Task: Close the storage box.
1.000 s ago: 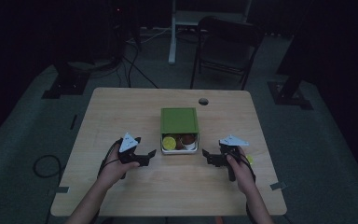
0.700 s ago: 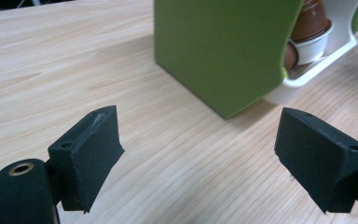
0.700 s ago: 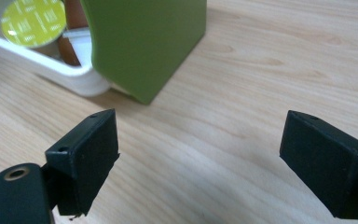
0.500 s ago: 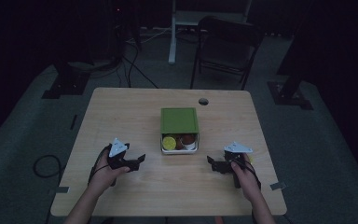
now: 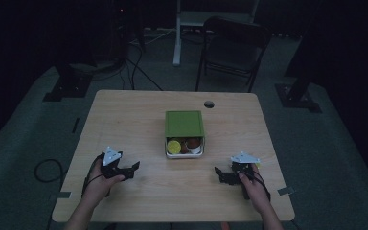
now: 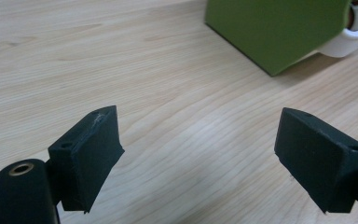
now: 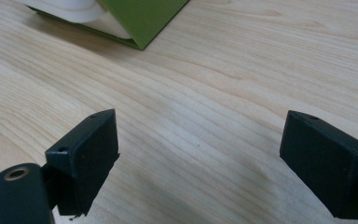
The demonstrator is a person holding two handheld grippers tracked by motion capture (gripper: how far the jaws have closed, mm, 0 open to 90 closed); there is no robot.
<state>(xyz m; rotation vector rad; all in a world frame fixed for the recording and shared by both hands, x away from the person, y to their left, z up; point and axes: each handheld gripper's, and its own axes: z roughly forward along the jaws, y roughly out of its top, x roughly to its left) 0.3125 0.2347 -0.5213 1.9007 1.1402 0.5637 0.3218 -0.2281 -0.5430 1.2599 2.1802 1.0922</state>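
1. The white container (image 5: 184,147) is sitting near the middle of the surface (image 5: 124,120), with the green lid (image 5: 184,123) lying over its far part and leaving the near part uncovered; a yellow item (image 5: 174,145) and a brown item (image 5: 193,143) are showing in the open strip.
2. The left claw (image 5: 133,167) is hovering low near the near-left corner of the surface, its jaws standing wide apart and gripping nothing.
3. The right claw (image 5: 219,172) is hovering toward the near-right corner, its jaws also spread wide and holding nothing.
4. In the left gripper view, the green lid (image 6: 279,28) and the container's white rim (image 6: 354,35) are lying ahead and to one side, well apart from the pads.
5. Judging by this layout, the lid is looking like the thing being worked on: either sliding fully off or being seated.
6. To do it well, I would be bringing each claw in level from its own side, keeping the jaws open until they are straddling the lid's edge.
7. One claw should be steadying the container wall, since the light box is likely sliding on smooth wood.
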